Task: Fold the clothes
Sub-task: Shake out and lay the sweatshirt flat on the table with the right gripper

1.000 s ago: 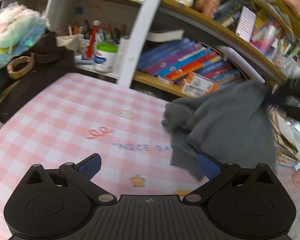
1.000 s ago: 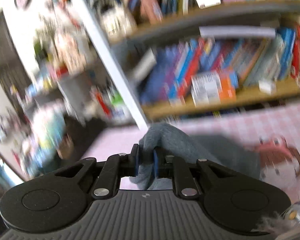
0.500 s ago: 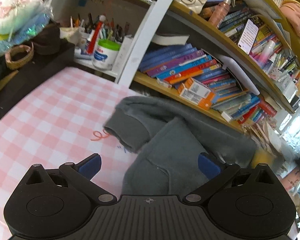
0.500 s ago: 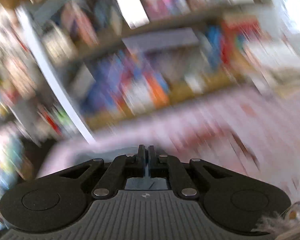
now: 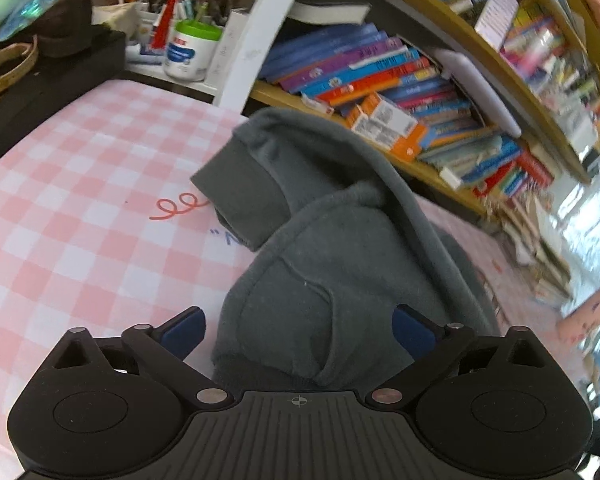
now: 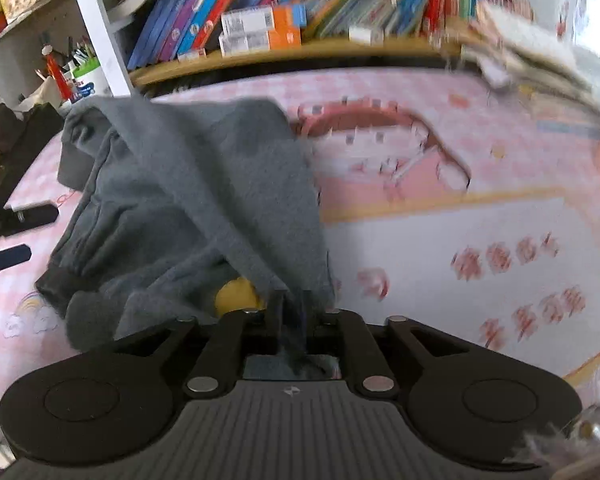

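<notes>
Grey sweatshirt [image 5: 340, 240] lies bunched on the pink checked worktop [image 5: 72, 184], centre to lower centre of the left wrist view, with one cuffed sleeve [image 5: 240, 184] thrown toward the upper left of the heap. Bookshelf [image 5: 400, 92] runs across the upper right.

Left hand-held gripper [image 5: 298, 330]: jaws spread wide, empty, straddling the near hem [image 5: 268, 372] without gripping it.

Right hand-held gripper [image 6: 290, 308]: jaws nearly together, pinching a fold of the grey sweatshirt [image 6: 204, 184]; cloth rises taut from the heap to the jaws at lower centre of the right wrist view. Yellow object [image 6: 236, 300] shows just left of the jaws under the cloth; identity unclear.

Judgement: step in hand is spreading the garment flat before any fold.
- Left should take the hem edge only, single layer if possible, well apart from the right grip.
- Pull the two grips apart evenly, low over the worktop, so the sleeve trails out rather than tucking under.
- Risk: pinching two layers keeps the bunch.
</notes>
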A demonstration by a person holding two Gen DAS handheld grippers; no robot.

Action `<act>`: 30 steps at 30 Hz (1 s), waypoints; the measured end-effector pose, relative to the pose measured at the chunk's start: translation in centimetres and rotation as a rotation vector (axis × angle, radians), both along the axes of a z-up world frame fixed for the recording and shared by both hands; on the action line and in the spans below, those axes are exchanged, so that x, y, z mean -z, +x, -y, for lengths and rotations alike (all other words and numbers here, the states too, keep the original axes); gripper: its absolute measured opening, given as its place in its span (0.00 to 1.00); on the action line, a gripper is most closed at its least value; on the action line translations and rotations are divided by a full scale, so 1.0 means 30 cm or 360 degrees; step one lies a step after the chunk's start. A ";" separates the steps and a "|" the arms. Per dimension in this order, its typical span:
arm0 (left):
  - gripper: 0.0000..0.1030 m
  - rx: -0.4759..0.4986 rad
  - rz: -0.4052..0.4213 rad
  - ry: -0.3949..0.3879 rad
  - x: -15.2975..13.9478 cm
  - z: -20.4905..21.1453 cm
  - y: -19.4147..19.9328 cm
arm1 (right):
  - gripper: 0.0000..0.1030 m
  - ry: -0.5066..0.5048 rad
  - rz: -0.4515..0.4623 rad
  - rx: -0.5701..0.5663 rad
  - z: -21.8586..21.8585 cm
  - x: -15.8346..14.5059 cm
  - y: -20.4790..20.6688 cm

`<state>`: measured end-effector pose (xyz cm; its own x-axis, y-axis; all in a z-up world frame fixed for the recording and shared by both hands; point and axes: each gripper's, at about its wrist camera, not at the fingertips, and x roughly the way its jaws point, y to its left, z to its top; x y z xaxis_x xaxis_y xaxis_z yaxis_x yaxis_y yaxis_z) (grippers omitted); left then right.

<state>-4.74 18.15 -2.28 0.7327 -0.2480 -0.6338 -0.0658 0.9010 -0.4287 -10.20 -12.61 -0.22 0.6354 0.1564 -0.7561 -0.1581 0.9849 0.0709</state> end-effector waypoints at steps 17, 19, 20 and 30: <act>0.96 -0.0168 -0.0057 0.0173 -0.041 0.036 -0.066 | 0.09 -0.0372 0.0290 -0.0866 -0.475 -0.037 0.391; 0.96 -0.0177 -0.0067 0.0200 -0.041 0.044 -0.074 | 0.08 -0.0293 0.0309 -0.0811 -0.439 -0.060 0.415; 0.96 -0.0179 -0.0072 0.0215 -0.039 0.049 -0.076 | 0.07 -0.0234 0.0340 -0.0766 -0.402 -0.081 0.419; 0.96 -0.0080 -0.0147 0.0331 0.003 0.142 -0.016 | 0.07 0.0037 0.0382 0.0213 0.332 -0.166 0.351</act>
<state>-5.21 13.90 -2.38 0.6773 -0.0697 -0.7324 -0.1431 0.9640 -0.2240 0.34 -22.58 4.77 0.8122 0.0745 -0.5786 -0.0418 0.9967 0.0697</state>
